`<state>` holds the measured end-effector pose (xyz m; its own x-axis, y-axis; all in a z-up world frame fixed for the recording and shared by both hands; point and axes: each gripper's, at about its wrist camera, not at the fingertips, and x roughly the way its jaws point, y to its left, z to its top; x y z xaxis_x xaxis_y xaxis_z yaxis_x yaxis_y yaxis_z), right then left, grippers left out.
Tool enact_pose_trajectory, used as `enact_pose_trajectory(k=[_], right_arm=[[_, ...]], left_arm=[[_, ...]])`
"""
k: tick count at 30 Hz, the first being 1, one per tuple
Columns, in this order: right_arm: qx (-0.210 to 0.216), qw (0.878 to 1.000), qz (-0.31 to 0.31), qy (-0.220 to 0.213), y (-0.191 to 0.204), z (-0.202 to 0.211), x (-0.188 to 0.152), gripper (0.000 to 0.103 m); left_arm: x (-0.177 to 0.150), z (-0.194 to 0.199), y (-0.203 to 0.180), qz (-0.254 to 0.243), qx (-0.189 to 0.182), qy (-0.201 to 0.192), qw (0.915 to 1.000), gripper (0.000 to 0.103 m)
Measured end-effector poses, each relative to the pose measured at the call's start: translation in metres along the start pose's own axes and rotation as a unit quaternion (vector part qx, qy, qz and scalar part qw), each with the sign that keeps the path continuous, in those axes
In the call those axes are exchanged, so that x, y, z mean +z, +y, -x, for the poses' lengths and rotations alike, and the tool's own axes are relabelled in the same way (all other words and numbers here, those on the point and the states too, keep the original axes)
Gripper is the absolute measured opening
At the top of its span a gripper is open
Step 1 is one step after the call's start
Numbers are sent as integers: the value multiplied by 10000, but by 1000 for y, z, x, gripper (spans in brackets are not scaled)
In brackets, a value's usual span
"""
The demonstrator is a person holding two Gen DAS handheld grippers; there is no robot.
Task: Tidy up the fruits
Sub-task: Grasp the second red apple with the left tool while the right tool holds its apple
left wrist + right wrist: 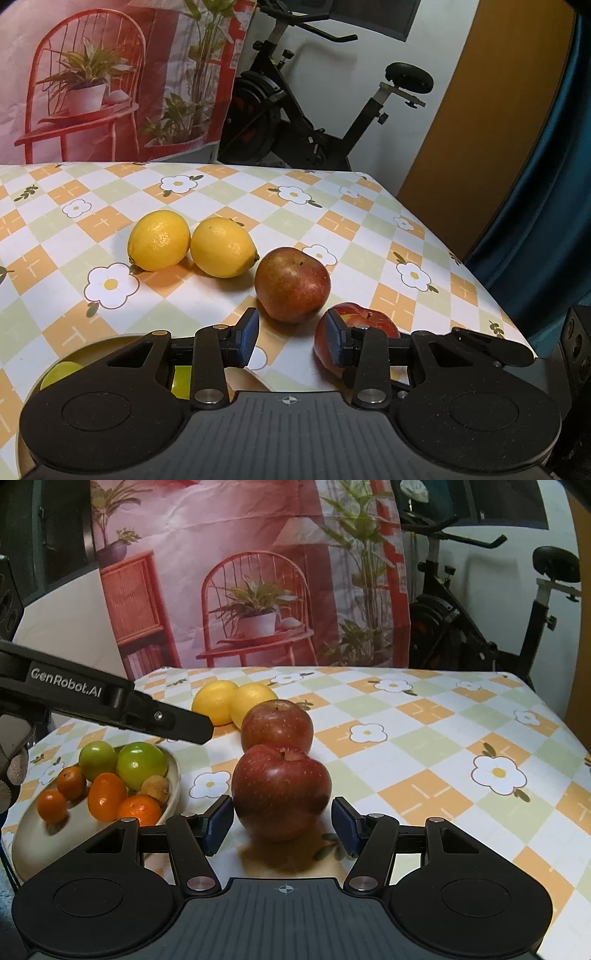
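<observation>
Checked vinyl cloth, orange, green and white with daisy prints, covers the worktop (424, 734).

4 large fruits lie loose on it in a rough line. 2 lemons, the far lemon (159, 240) and the near lemon (223, 246), sit touching each other. Just beside them is the dull red apple (292, 284), upright, stem up. The bright red apple (281, 790) is nearest the right wrist camera, just in front of the dull one.

Right hand-held gripper (282, 825): jaws wide, one blue pad on each side of the bright red apple. Left pad looks to be at the skin; right pad stands clear with a gap. Apple rests on the cloth.

Left hand-held gripper (291, 338): jaws wide, nothing between them, only cloth. It hangs above the bowl's rim; its right pad overlaps the bright red apple in its own view, contact not clear.

Beige bowl (173, 775) at the left side of the worktop holds 2 green round fruits (142, 765), 4 small oranges (107, 795) and 1 small brown fruit (157, 787).

Behind the worktop: printed backdrop (255, 572) of a red chair and potted plants, and an exercise bike (295, 110).
</observation>
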<state>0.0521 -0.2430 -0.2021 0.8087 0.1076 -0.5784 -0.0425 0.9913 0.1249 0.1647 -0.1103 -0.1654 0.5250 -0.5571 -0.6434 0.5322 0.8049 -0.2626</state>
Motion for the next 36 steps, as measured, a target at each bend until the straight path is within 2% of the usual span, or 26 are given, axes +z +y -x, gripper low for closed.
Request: enact_pose_trajectory(k=[8, 13, 18, 22, 30, 36], right_arm=[[9, 9996, -252, 146, -9, -10, 6, 56], [174, 9978, -610, 181, -19, -15, 10, 62], [335, 9933, -1088, 216, -32, -22, 17, 62], [300, 9920, -1196, 274, -38, -28, 21, 60], [192, 9959, -839, 291, -30, -28, 24, 60], [-356, 9988, -308, 152, -26, -23, 25, 60]], left_arm=[[4, -5, 3, -32, 94, -2, 10000, 41], [5, -6, 6, -20, 130, 1, 9999, 41], [7, -6, 8, -1, 165, -9, 9999, 41], [9, -7, 9, 16, 179, -21, 9998, 41], [9, -10, 7, 12, 205, 17, 9998, 41], [8, -11, 7, -6, 216, 41, 9998, 41]])
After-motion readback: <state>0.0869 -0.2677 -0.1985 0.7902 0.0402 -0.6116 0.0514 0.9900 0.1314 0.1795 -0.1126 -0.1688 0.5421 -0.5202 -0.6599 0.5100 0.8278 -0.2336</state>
